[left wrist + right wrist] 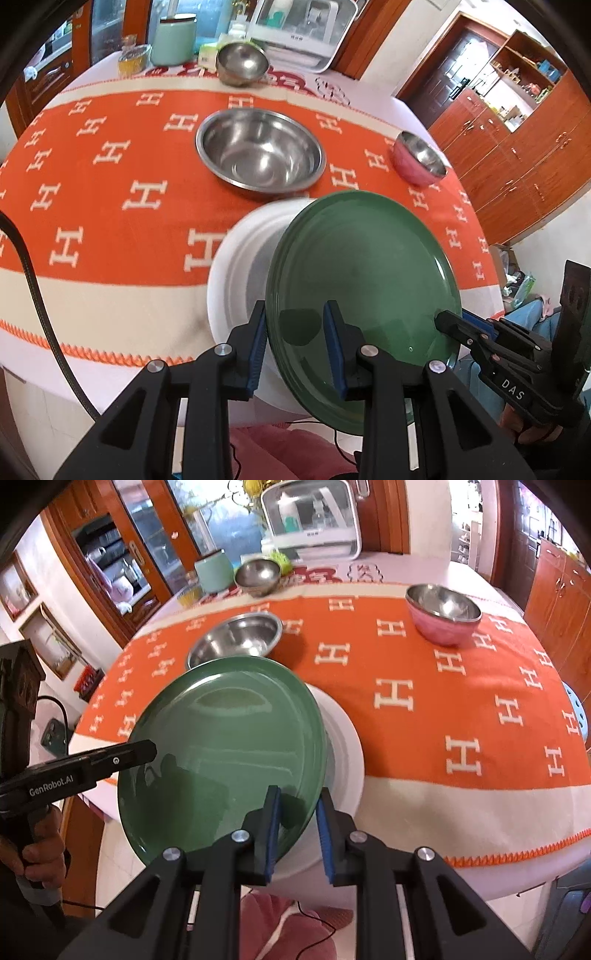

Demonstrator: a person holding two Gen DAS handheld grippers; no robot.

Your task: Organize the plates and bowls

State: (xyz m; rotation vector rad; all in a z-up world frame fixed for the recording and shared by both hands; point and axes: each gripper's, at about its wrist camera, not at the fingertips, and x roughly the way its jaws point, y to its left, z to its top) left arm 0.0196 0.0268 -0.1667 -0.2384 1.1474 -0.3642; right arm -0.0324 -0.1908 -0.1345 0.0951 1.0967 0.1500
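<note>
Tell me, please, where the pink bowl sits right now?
The pink bowl sits on the orange cloth, far right in both views, right of the large steel bowl.

The orange cloth point(424, 672) on the bench bears a repeated white letter "H". The left tool point(110, 760), seen from the right wrist, reads "GenRobot.AI" on its side. The right tool point(491, 350), seen from the left wrist, carries "DAS".

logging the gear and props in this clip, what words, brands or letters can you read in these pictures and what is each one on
"DAS": on the body of the right gripper, seen from the left wrist.
"GenRobot.AI": on the body of the left gripper, seen from the right wrist.
"H": repeated in white all over the orange cloth.
Small label on the white appliance at the back: too small to read.
</note>
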